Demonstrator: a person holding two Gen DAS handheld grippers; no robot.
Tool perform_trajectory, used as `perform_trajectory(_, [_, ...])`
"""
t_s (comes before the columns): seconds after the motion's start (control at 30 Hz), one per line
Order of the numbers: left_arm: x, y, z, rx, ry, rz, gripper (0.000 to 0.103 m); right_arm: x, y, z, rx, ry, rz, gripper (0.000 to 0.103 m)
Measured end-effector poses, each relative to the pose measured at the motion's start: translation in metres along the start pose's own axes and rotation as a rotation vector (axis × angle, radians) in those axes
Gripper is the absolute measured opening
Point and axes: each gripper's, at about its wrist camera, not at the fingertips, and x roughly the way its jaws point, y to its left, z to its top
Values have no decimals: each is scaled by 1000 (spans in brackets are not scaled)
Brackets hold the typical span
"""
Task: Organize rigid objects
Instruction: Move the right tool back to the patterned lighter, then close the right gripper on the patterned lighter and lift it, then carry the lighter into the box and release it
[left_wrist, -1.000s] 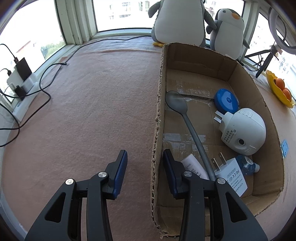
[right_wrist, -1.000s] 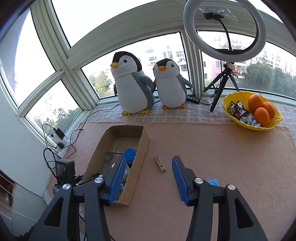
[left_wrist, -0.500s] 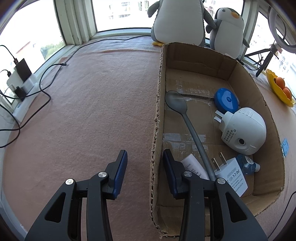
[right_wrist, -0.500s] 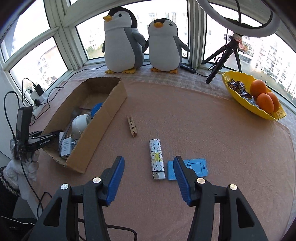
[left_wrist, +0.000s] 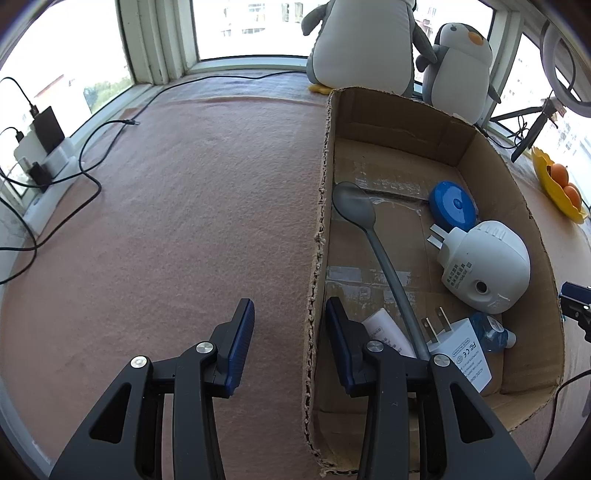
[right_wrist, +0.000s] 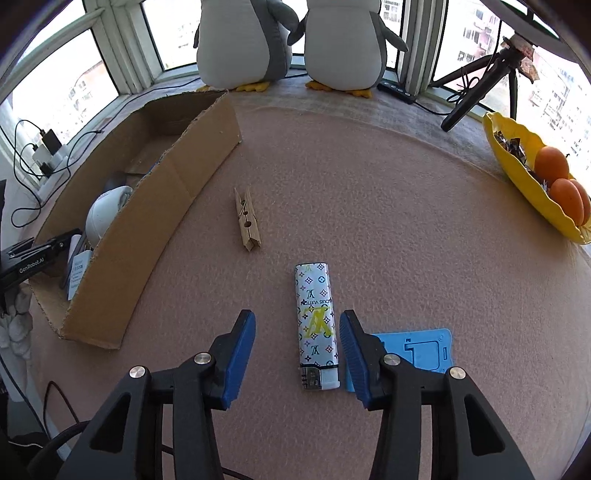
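Observation:
A cardboard box (left_wrist: 491, 155) (right_wrist: 173, 192) lies on the pink felt table. It holds a grey spoon (left_wrist: 373, 236), a blue round case (left_wrist: 453, 205), a white round plug device (left_wrist: 484, 266), a white charger (left_wrist: 461, 350) and a small blue bottle (left_wrist: 493, 332). My left gripper (left_wrist: 290, 314) is open and straddles the box's left wall. My right gripper (right_wrist: 297, 328) is open, low over a white patterned lighter (right_wrist: 316, 321) that lies between its fingers. A wooden clothespin (right_wrist: 246, 218) and a flat blue plastic piece (right_wrist: 417, 350) lie nearby.
Two plush penguins (right_wrist: 291, 37) stand at the window. A yellow bowl of oranges (right_wrist: 535, 173) sits at the right edge. A black tripod (right_wrist: 480, 88) stands behind. Chargers and cables (left_wrist: 40, 155) lie on the left sill.
My right gripper has tilted down and moved forward and lower, so the lighter now lies between its fingers. My left gripper has stayed still at the box wall.

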Motion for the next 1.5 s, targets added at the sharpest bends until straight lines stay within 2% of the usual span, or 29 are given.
perform_trajectory(0.33, [0,2,0,-8,1,-10,38,20,-4,9,1,65,7,34])
perform_trajectory(0.5, [1,2,0,-9,0,-11,38,19,-5,7,4,74,1,21])
perform_trajectory(0.67, [0,2,0,-10,0,-12,38,16,-1,3,13,69,-1,21])
perform_trajectory(0.87, [0,2,0,-10,0,-12,38,3,2,8,58,22,26,21])
perform_trajectory(1.17, [1,2,1,-10,0,-12,38,-29,27,45,70,-107,94,21])
perform_trajectory(1.5, [1,2,1,-8,-1,-12,38,-27,63,81,91,-171,173,21])
